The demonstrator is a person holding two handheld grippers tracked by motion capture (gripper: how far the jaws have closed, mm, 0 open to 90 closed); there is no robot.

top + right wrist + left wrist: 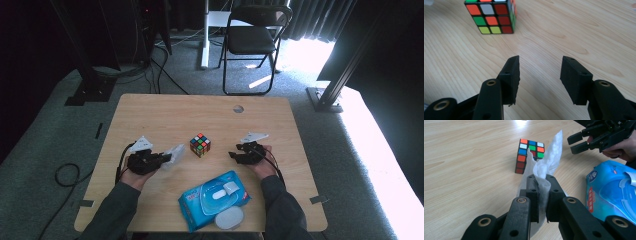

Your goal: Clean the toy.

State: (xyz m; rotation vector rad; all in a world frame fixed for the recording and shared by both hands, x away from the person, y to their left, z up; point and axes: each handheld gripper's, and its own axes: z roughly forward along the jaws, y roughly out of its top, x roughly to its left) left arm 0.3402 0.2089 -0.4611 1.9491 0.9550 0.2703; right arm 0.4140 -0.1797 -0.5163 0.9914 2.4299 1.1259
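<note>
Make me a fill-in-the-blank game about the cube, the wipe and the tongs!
1. The left tongs pinch a white ____.
2. The right tongs are open and hold ____.
3. The Rubik's cube sits on the wooden ____.
4. The wipes pack is coloured ____.

Missing words: wet wipe; nothing; table; blue

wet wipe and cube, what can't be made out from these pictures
- Wet wipe: its lower end is hidden between the left gripper jaws in the left gripper view; small and blurred in the high view.
- Cube: top cut off by the frame edge in the right gripper view; partly covered by the wipe in the left gripper view.
- Wipes pack: print too small to read.
</note>
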